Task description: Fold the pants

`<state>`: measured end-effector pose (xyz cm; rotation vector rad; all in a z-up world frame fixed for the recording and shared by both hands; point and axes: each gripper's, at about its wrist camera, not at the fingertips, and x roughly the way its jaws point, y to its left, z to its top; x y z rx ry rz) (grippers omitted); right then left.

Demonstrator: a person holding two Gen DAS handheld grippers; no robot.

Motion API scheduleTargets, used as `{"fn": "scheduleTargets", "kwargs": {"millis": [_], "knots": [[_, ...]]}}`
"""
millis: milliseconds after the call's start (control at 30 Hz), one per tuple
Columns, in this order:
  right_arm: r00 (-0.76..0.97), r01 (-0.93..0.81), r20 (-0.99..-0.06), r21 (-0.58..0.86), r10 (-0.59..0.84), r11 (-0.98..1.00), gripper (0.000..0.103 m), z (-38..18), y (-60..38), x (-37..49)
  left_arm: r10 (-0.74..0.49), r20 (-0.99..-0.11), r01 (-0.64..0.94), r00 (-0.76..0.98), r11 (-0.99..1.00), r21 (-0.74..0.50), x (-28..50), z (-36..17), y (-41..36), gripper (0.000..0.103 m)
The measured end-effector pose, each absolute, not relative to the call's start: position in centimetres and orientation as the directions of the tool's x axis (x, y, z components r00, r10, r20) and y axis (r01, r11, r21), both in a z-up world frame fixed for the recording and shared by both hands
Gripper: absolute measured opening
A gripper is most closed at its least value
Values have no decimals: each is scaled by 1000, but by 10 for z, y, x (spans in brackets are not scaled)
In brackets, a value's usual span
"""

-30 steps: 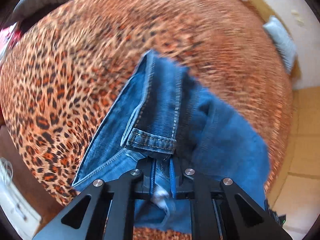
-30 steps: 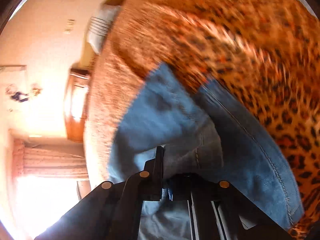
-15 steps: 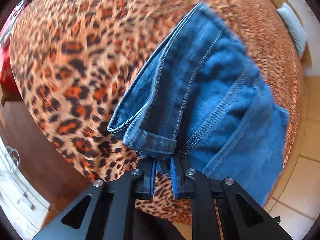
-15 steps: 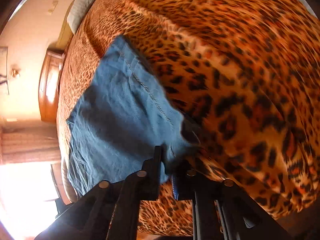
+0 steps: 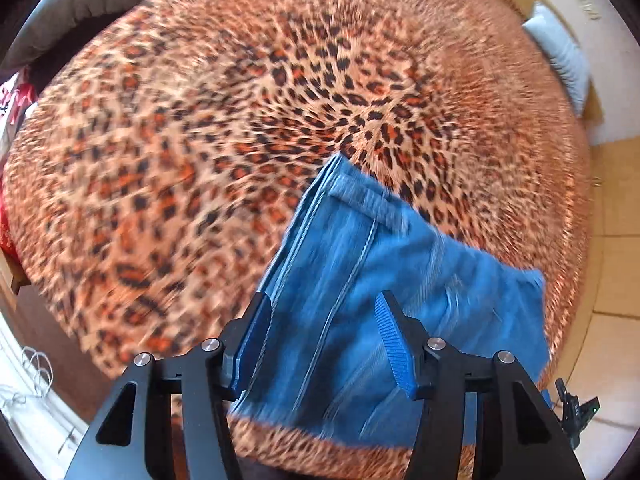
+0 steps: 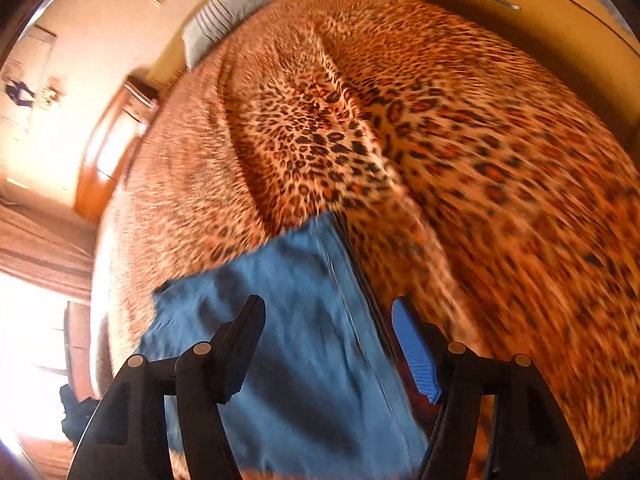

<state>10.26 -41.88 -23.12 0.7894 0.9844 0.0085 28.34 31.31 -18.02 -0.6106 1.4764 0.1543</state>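
The blue denim pants point(image 5: 384, 292) lie folded in a compact stack near the front edge of the leopard-print bed point(image 5: 240, 128). They also show in the right wrist view point(image 6: 296, 320). My left gripper point(image 5: 324, 316) is open and empty, raised above the pants. My right gripper point(image 6: 330, 320) is open and empty too, above the pants' right edge. Both views are motion-blurred.
A grey pillow point(image 5: 564, 52) lies at the far side of the bed, also in the right wrist view point(image 6: 224, 16). A wooden nightstand point(image 6: 116, 152) stands beside the bed. Tiled floor point(image 5: 612, 264) is on the right. A black clamp point(image 5: 576, 408) lies on the floor.
Both grippers have opened and let go of the pants, then lifted away. The pants now rest folded on the bed.
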Motion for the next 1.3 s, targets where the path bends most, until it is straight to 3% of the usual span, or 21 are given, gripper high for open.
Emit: {"fn": "scheduleTargets", "kwargs": {"millis": [67,100,133,167,200,300,367,467,500,567,600,700,767,867,933,967,1000,1033,1133,1267,1300], "knots": [[543,343,-764,581,349,739,68,-244,-409,137,-243,-966,-472,86,844,-254,294,-193,311,52],[511,356,-802,525,309,773,68,-251,-403,149,-242,-968,-478,72,843,-246,294,-194,307,39],[487,342,-823,487,292,804,64,-257,-400,149,-254,-965,-479,68,840,-255,295,-197,305,19],[462,294,-830,474,311,830,30,-260,-390,159,-269,-960,-480,72,835,-270,296,-196,306,16],[443,270,-848,436,291,859,14,-260,-384,166,-256,-963,-479,85,837,-264,296,-194,304,16],[465,223,-859,346,213,911,16,-248,-381,177,-166,-983,-442,83,878,-185,298,-197,295,16],[397,281,-898,315,189,906,19,-262,-390,185,-180,-982,-459,61,869,-188,296,-197,289,16],[422,311,-904,213,66,926,42,-237,-383,184,-253,-962,-472,104,839,-271,298,-185,299,16],[458,302,-887,215,56,929,42,-224,-379,184,-279,-952,-468,123,830,-304,296,-179,302,17],[543,212,-826,309,150,927,47,-199,-359,187,-320,-935,-466,150,812,-352,295,-174,305,31],[544,121,-803,362,243,924,60,-191,-337,196,-308,-939,-477,151,810,-342,294,-172,307,43],[445,-148,-788,403,425,903,64,-181,-248,228,-283,-949,-466,137,827,-314,287,-164,313,45],[401,-262,-777,410,485,874,62,-181,-196,240,-263,-958,-453,114,845,-286,287,-171,305,45],[354,-391,-828,292,435,873,58,-192,-136,255,-244,-965,-430,97,864,-262,287,-175,299,45],[307,-462,-884,186,353,867,22,-207,-109,263,-216,-972,-414,96,879,-236,289,-181,295,43],[292,-489,-908,130,302,863,5,-214,-99,266,-192,-977,-406,91,889,-212,291,-182,293,37],[293,-500,-914,103,280,860,5,-217,-98,274,-169,-981,-394,92,899,-192,294,-182,294,20],[305,-495,-913,91,271,864,5,-214,-97,279,-151,-984,-392,99,902,-178,299,-189,289,14],[313,-404,-915,113,253,908,3,-215,-108,306,-92,-993,-416,75,902,-115,313,-205,290,14],[320,-313,-905,177,279,933,7,-214,-130,308,-170,-979,-450,114,869,-203,300,-190,307,14],[336,-283,-886,228,319,932,12,-207,-142,300,-179,-974,-444,142,867,-224,289,-179,313,19]]}}
